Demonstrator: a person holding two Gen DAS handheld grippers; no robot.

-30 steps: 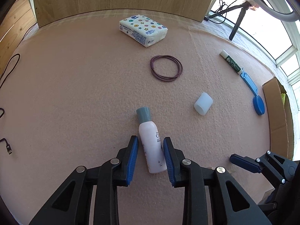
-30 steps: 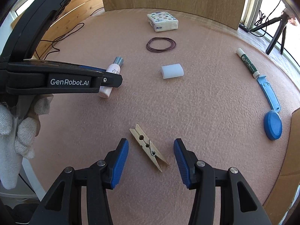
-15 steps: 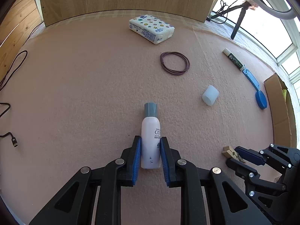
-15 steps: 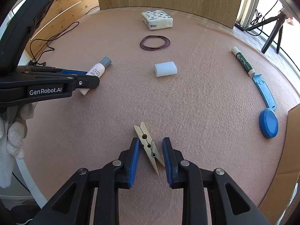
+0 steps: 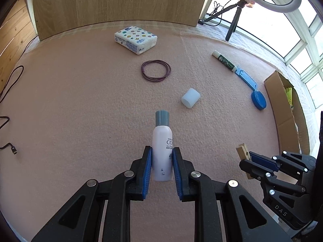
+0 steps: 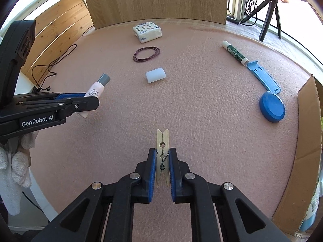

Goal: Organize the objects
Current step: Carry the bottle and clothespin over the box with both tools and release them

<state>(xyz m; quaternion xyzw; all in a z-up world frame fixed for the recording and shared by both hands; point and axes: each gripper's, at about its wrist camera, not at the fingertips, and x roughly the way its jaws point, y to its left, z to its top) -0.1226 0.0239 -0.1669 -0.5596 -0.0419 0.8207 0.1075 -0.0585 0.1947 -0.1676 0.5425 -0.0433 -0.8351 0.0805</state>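
Note:
My left gripper (image 5: pixel 162 157) is shut on a white bottle (image 5: pixel 162 141) with a grey cap, held just above the pink mat (image 5: pixel 80 104). It also shows in the right wrist view (image 6: pixel 94 91). My right gripper (image 6: pixel 162 157) is shut on a wooden clothespin (image 6: pixel 162 141), which points forward and is lifted off the mat. The clothespin also shows in the left wrist view (image 5: pixel 243 151).
On the mat lie a tissue pack (image 5: pixel 136 38), a coil of dark cord (image 5: pixel 155 73), a white cylinder (image 5: pixel 190 97), a glue stick (image 5: pixel 224 60), a blue strip (image 5: pixel 246 78) and a blue round lid (image 5: pixel 258 100). A cardboard box (image 5: pixel 286 111) stands at the right edge. Cables (image 6: pixel 54 64) lie at the left.
Both grippers closed: the left on the bottle, the right on the clothespin. Both objects now point straight ahead and are raised off the mat.

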